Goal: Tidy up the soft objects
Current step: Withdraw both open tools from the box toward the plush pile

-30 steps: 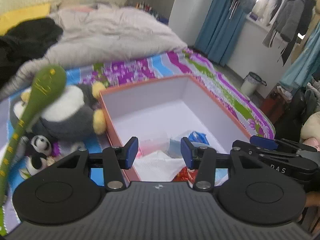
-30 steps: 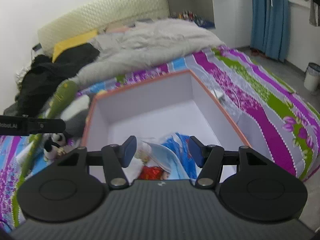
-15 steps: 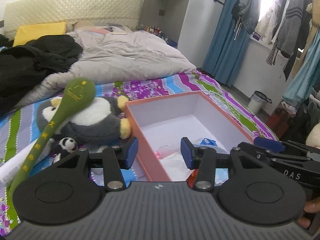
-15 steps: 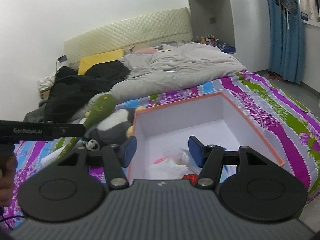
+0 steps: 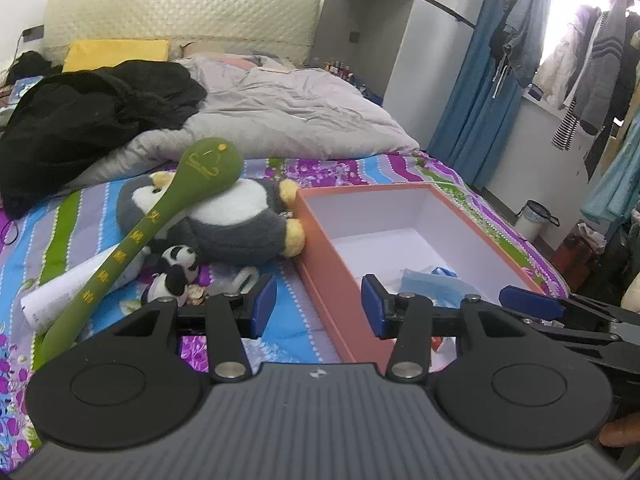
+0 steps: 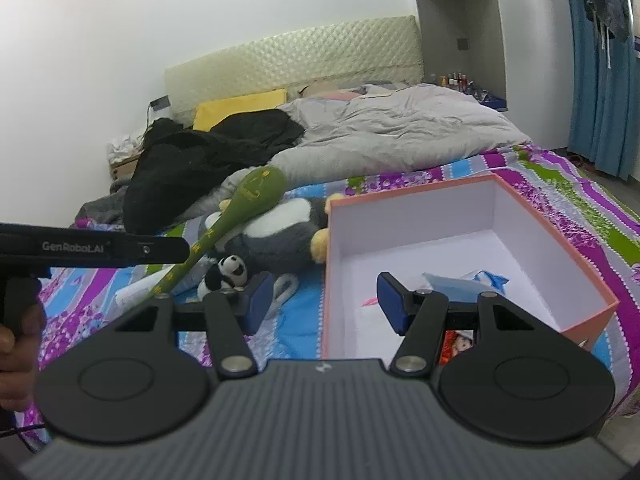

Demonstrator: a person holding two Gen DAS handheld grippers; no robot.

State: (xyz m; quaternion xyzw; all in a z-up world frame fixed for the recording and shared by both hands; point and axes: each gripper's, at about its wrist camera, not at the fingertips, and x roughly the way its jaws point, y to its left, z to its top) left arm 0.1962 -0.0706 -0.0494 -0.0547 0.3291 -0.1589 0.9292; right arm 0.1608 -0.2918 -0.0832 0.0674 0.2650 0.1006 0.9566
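Note:
An orange box [image 5: 332, 284] with a white inside lies on the bed, also in the right wrist view [image 6: 560, 236]. It holds a blue packet [image 5: 434, 282] [image 6: 464, 284] and other small soft items. Left of it lie a grey and white penguin plush [image 5: 236, 224] [image 6: 280, 236], a long green plush stick [image 5: 168, 220] [image 6: 240, 204] and a small panda plush [image 5: 176, 272] [image 6: 228, 272]. My left gripper [image 5: 318, 310] is open and empty, above the box's near left corner. My right gripper [image 6: 324, 300] is open and empty, above the box's left wall.
A striped floral sheet [image 5: 76, 224] covers the bed. A grey duvet [image 5: 288, 116], black clothes [image 5: 88, 120] and a yellow pillow [image 5: 116, 50] lie at the back. A rolled white paper [image 5: 60, 292] lies by the green stick. A bin [image 5: 534, 218] and hanging clothes stand at right.
Both grippers have pulled back and up from over the box, so the box and the plush toys now lie farther away. Both stay open and empty.

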